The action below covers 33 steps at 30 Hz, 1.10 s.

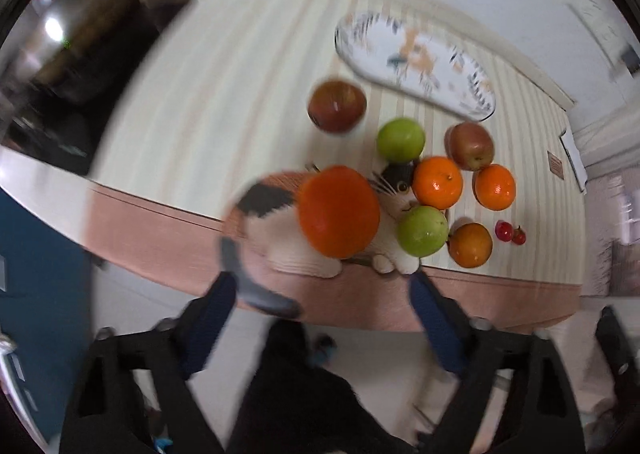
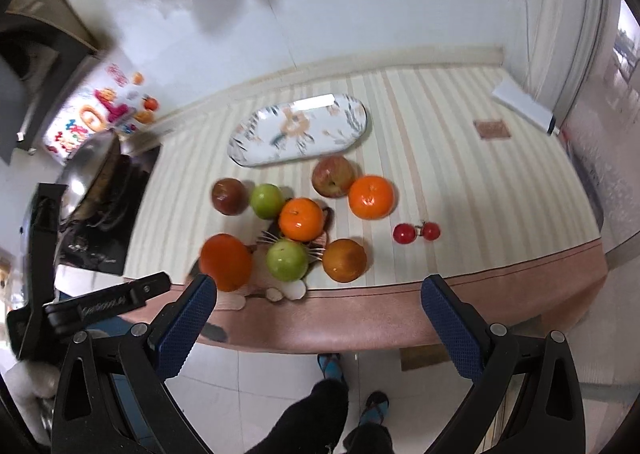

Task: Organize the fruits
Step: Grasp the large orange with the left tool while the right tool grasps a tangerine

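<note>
- Nine round fruits lie loose on the striped table (image 2: 440, 125), and the oval floral plate (image 2: 298, 129) behind them holds none, so the sorting looks not yet begun
- Nearest the table's front edge, an orange (image 2: 226, 262) sits on a cat-shaped mat (image 2: 276, 290), with a green apple (image 2: 287, 260) just beside it and a darker orange (image 2: 345, 260) to that apple's right
- Further back are a second green apple (image 2: 267, 200), a dark red apple (image 2: 229, 196), a tangerine (image 2: 301, 219), a lighter red apple (image 2: 333, 176) and another tangerine (image 2: 371, 196); two cherries (image 2: 416, 232) lie apart to the right
- The left gripper (image 1: 324, 290) hangs above the front edge with its blue pads well apart and nothing between them; the near orange shows just beyond its tips
- The right gripper (image 2: 320, 294) is likewise spread wide and empty, over the same edge
- Judged from this, the step in hand is the approach for a first pick, most likely the near orange
- The next move calls for lowering the left gripper so its pads straddle that orange at its widest part, without nudging the green apple beside it, then closing gently, since a round fruit could roll off the edge
</note>
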### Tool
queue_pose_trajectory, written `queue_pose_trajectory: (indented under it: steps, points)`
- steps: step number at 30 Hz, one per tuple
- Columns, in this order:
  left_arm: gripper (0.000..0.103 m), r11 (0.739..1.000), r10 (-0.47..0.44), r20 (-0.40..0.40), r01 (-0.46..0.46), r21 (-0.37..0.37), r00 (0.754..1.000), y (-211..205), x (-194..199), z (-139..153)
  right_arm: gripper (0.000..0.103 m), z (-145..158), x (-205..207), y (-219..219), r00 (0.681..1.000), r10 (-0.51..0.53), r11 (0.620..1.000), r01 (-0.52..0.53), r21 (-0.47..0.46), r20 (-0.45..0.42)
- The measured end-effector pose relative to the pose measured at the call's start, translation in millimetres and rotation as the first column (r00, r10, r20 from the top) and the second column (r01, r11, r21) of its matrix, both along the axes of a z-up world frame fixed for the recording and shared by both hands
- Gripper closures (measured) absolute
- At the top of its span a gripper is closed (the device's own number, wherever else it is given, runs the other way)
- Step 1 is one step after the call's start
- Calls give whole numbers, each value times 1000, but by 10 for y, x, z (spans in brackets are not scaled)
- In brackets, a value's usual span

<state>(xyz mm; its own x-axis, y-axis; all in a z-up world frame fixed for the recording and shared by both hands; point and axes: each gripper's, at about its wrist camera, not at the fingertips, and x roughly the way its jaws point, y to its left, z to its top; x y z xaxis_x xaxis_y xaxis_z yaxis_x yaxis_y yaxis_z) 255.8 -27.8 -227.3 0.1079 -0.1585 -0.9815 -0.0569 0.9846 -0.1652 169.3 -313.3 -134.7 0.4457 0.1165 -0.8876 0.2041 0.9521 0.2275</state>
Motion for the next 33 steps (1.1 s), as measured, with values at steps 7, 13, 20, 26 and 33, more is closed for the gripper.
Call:
queue_pose_trajectory:
  steps: [7, 13, 20, 26, 33]
  points:
    - [25, 996, 14, -164, -29, -87, 986, -15, 516, -693, 0, -524, 560, -58, 988, -62, 996, 70, 47, -143]
    - [25, 992, -35, -230, 6, -125, 972, -165, 719, -1025, 0, -707, 885, -3, 979, -77, 995, 88, 53, -187]
    - [26, 997, -17, -174, 4, -74, 985, -281, 823, -1091, 2, -969, 1214, 100, 968, -14, 996, 34, 78, -249]
    - [26, 995, -48, -121, 59, 85, 991, -322, 928, -1034, 16, -1433, 1524, 261, 941, 93, 989, -48, 142, -326]
    - [26, 991, -57, -169, 76, 106, 984, -374, 1092, -1153, 25, -1819, 1718, 385, 910, 142, 979, -70, 194, -389]
